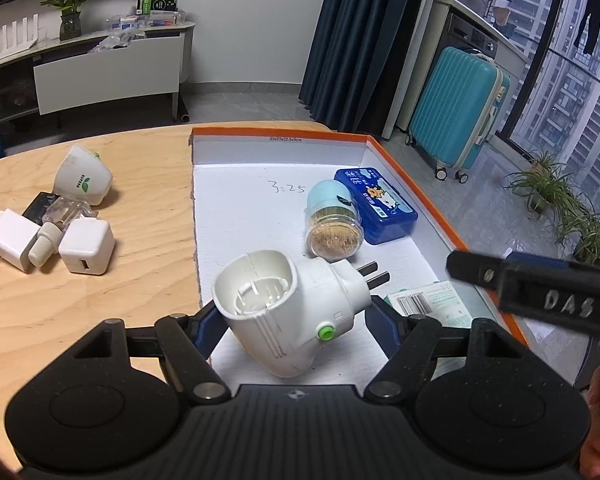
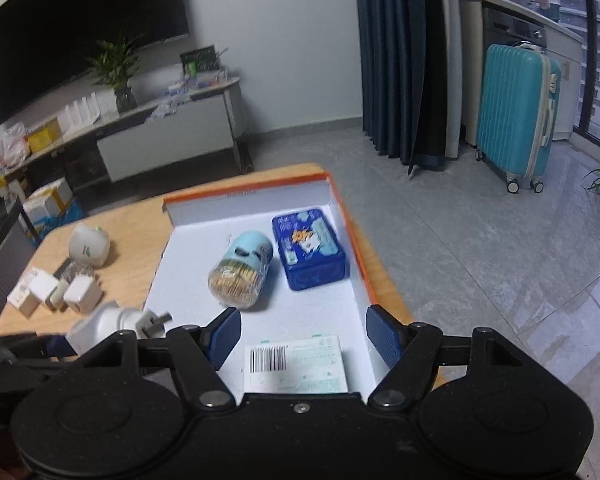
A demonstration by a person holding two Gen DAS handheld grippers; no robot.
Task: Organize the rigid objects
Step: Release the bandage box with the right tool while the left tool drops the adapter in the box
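My left gripper is shut on a white plug-in device with a green button, held over the near left part of the orange-rimmed white box. The device also shows in the right wrist view. In the box lie a toothpick jar with a light blue lid, a blue tin and a flat white packet with a barcode. My right gripper is open and empty above that packet, at the box's near right.
On the wooden table left of the box lie another white plug-in device, two white chargers, a small clear bottle and a white carton. A teal suitcase stands on the floor beyond.
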